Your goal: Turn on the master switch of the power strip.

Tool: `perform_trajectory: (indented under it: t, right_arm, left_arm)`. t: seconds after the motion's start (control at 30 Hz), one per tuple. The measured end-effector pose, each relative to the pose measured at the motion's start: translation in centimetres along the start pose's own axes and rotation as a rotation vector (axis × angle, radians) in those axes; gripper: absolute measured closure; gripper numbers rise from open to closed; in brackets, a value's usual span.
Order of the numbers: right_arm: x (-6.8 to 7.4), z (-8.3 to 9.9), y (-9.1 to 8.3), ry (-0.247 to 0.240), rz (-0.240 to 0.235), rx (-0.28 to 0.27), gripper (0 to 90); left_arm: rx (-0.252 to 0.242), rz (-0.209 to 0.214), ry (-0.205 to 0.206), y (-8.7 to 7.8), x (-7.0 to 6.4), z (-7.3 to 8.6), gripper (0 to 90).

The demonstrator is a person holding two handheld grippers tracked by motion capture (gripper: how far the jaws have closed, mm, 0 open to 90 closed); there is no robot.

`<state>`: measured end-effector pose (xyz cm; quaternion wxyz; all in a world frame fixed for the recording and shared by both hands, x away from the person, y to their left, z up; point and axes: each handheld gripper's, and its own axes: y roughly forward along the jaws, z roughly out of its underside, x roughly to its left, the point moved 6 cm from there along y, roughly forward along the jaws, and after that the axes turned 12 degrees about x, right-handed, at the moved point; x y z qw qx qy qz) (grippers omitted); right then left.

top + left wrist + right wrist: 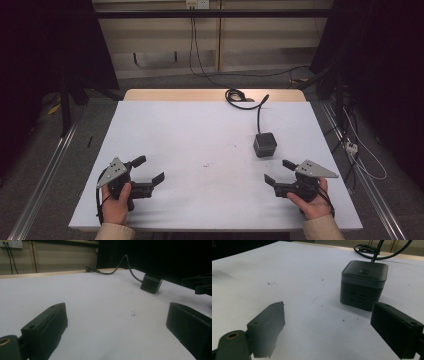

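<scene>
The cube [265, 144] is a dark grey power block with rounded corners. It stands upright on the white surface [200, 140], right of centre and about midway between the near and far edges. In the right gripper view the cube [363, 285] shows a small button on its top face and socket slots on the side facing the camera. A black cable [258, 112] leaves its far side, runs toward the far edge, and ends in a loose coil [236, 95] on the bare wooden strip there.

The right gripper [280, 171] rests near the front right of the surface, held in the person's right hand [311, 200]. Its jaws are spread wide with nothing between them, and they point toward the cube, which stands just beyond them and apart from both. In its own view the cube sits closer to the right-hand jaw than to the other.

The left gripper [149, 169] lies near the front left, held in the left hand [117, 202], well apart from the cube. Its jaws are also spread wide and hold nothing. In the left gripper view the cube [151, 283] appears far off, and the right gripper [198, 285] shows at the edge.

A few dark specks [206, 164] mark the surface between the grippers.
</scene>
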<state>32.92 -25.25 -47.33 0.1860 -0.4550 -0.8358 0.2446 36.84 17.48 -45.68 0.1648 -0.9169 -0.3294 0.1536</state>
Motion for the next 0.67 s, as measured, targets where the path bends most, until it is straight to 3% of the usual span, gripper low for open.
perform_trajectory:
  t: [0.67]
  right_arm:
    - [0.2, 1.2, -0.9, -0.008, 0.000, 0.026, 10.1]
  left_arm:
    - [0.024, -0.017, -0.013, 0.3, 0.2, 0.2, 3.5]
